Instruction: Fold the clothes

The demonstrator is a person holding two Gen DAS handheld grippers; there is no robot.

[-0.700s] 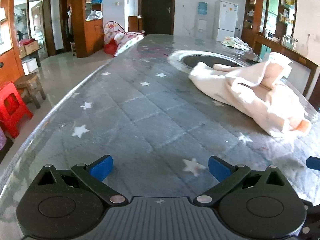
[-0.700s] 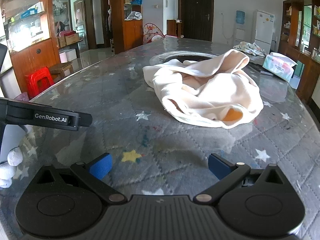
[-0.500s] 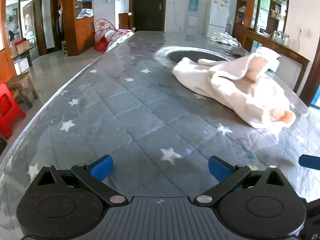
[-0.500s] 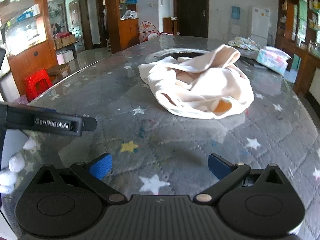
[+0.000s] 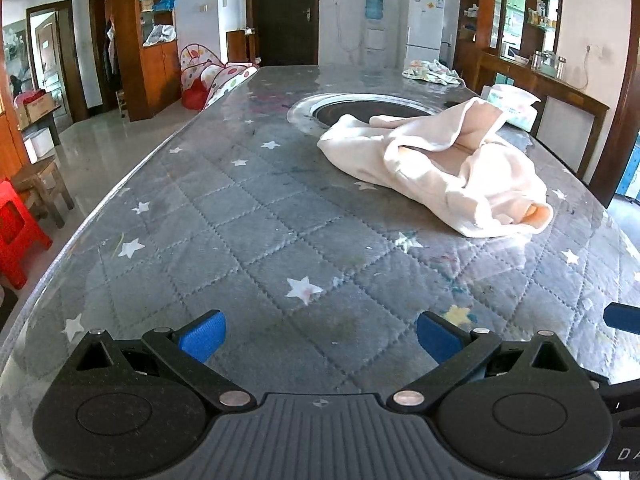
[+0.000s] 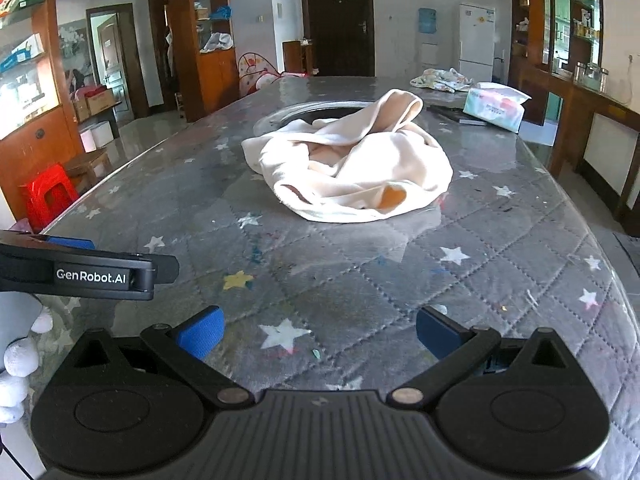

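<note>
A crumpled cream garment (image 5: 440,164) lies in a heap on the grey star-patterned table (image 5: 260,232), ahead and to the right in the left wrist view. It also shows in the right wrist view (image 6: 352,164), straight ahead near the table's middle. My left gripper (image 5: 320,334) is open and empty, low over the near table surface, well short of the garment. My right gripper (image 6: 318,334) is open and empty too, also short of the garment. The left gripper's side (image 6: 88,270) shows at the left of the right wrist view.
A round recess (image 6: 320,114) sits in the table just behind the garment. A tissue pack (image 6: 494,106) and a second bundle of cloth (image 6: 440,78) lie at the far right. A red stool (image 5: 16,224) and wooden stool stand on the floor to the left.
Both grippers have pulled back and risen a little, so the garment looks farther away. The left view has swung right, bringing the garment nearer its centre. Both stay open.
</note>
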